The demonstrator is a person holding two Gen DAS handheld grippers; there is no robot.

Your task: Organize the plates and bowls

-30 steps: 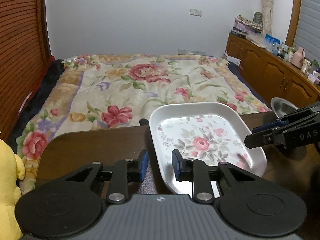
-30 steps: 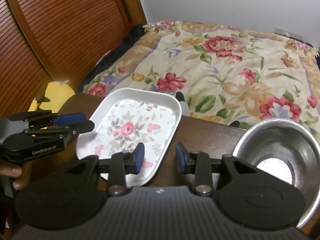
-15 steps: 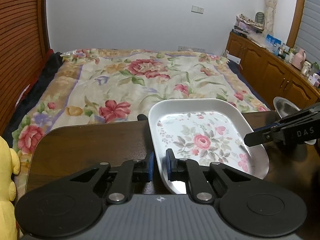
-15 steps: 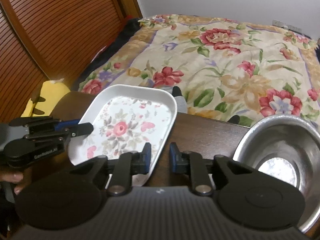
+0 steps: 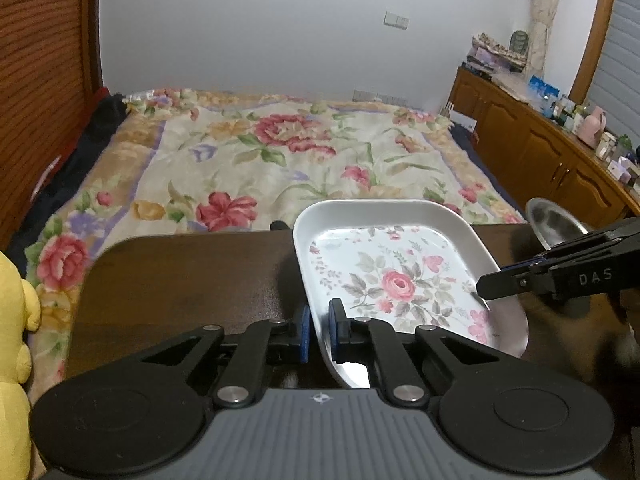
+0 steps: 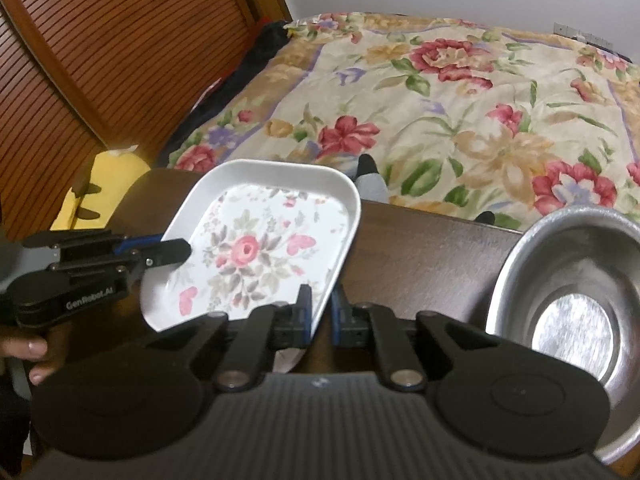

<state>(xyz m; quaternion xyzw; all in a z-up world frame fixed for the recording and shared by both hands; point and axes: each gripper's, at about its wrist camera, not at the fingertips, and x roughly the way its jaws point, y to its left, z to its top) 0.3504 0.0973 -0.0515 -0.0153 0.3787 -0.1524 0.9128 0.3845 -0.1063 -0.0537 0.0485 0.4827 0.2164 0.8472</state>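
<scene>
Behind our table point(image 5: 180, 280) the flowered bed point(image 5: 280, 152) is sprawling; both tongs, left point(image 5: 319, 334) and right point(image 6: 319, 312), have just closed, pinching the floral plate's point(image 5: 400, 276) rims at six o'clock, readying the lift.

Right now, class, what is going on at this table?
A person holds a tool in each hand, and both are shut on the rim of the flowered plate. The left tool pinches the near left edge; the right tool pinches the opposite edge. The plate sits over the dark wooden table, and a metal bowl stands untouched to its right.
</scene>
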